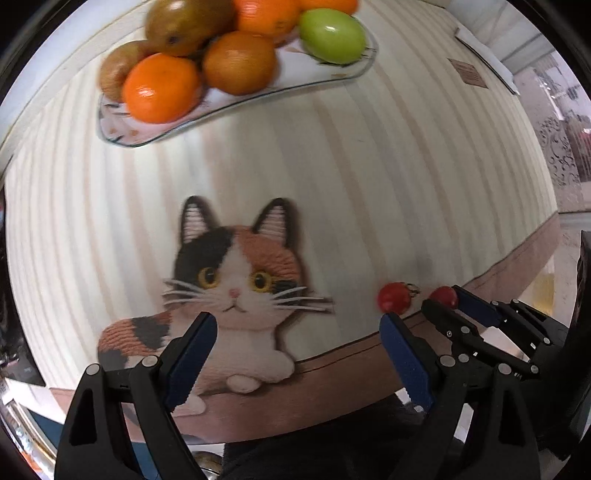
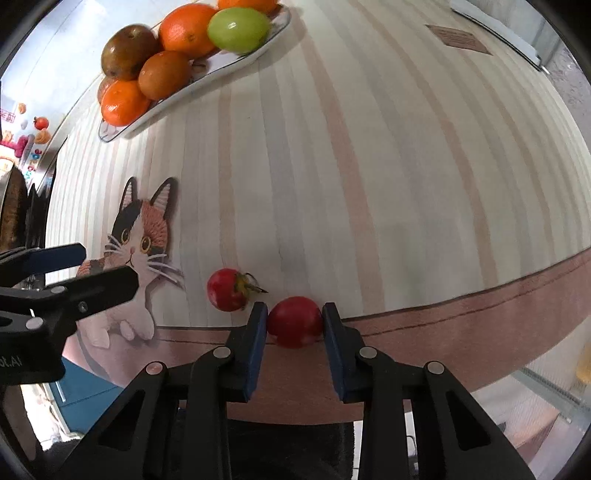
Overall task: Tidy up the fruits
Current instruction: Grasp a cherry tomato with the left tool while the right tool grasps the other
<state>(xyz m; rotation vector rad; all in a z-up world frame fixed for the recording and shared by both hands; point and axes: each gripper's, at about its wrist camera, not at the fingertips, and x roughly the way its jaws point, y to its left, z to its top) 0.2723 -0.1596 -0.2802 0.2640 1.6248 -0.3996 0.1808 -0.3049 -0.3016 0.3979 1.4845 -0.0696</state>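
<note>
Gripping a smooth red tomato [image 2: 294,322], right hand-held gripper [image 2: 295,325].

The striped cream and pink cloth table mat [image 2: 369,184] looks soft and matt, and its stitched fluffy cat patch [image 1: 232,288] looks fuzzy like yarn. The smooth red tomato [image 2: 294,322] is glossy. The orange round fruits [image 1: 160,86] are shiny with tiny bumps, and the green oval fruit [image 1: 331,35] is smooth and shiny. The flat white patterned plate [image 1: 122,133] looks glazed. The black plastic gripper arms [image 2: 207,398] are matt, with rough ridged blue pads [image 2: 256,347] and shiny metal pins.
</note>
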